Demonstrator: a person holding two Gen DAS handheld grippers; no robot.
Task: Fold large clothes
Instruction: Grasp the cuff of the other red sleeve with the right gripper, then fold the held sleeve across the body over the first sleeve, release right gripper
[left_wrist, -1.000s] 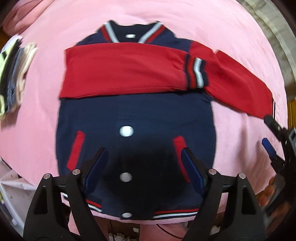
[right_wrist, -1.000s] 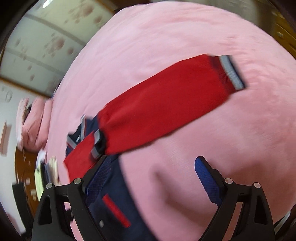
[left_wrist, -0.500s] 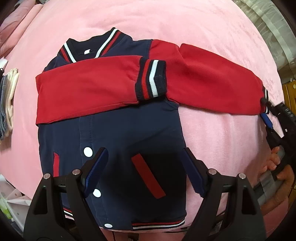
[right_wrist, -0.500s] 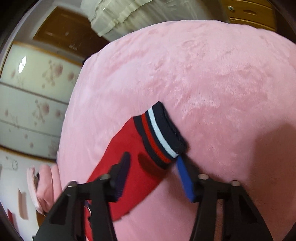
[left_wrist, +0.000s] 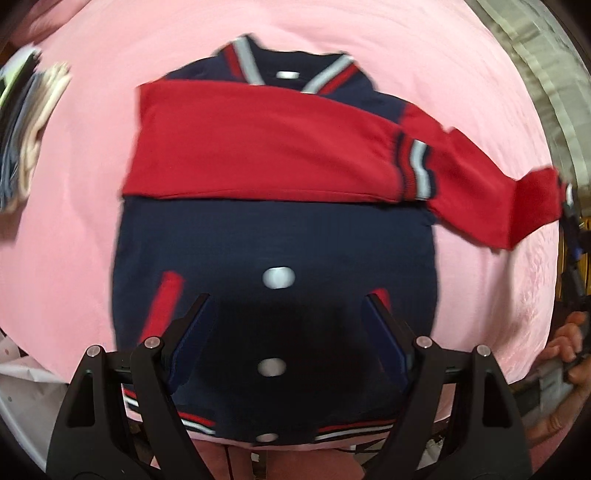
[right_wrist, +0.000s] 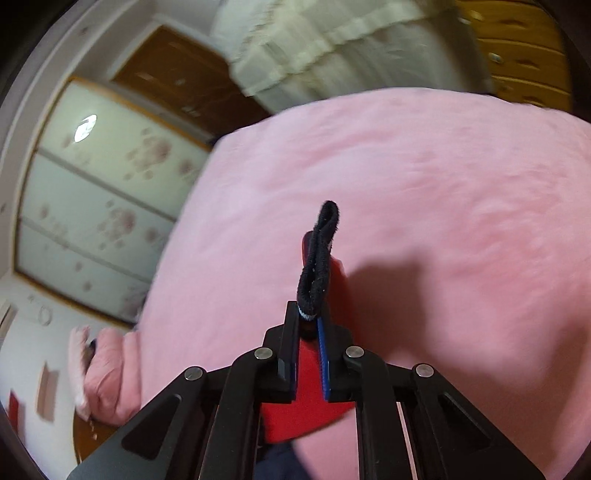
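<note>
One navy jacket (left_wrist: 273, 236), red sleeves, flat on pink bed (left_wrist: 85, 229), collar at 12 o'clock. One sleeve (left_wrist: 258, 147) folded across chest. Right hand-held gripper (right_wrist: 309, 317), jaws just closing, pinches dark cuff (right_wrist: 319, 258) of other sleeve, at 3 o'clock in left view. Left hand-held gripper (left_wrist: 288, 325) hangs wide above hem, holding nothing. Folded clothes stack (left_wrist: 26, 125) at 9 o'clock.
</note>
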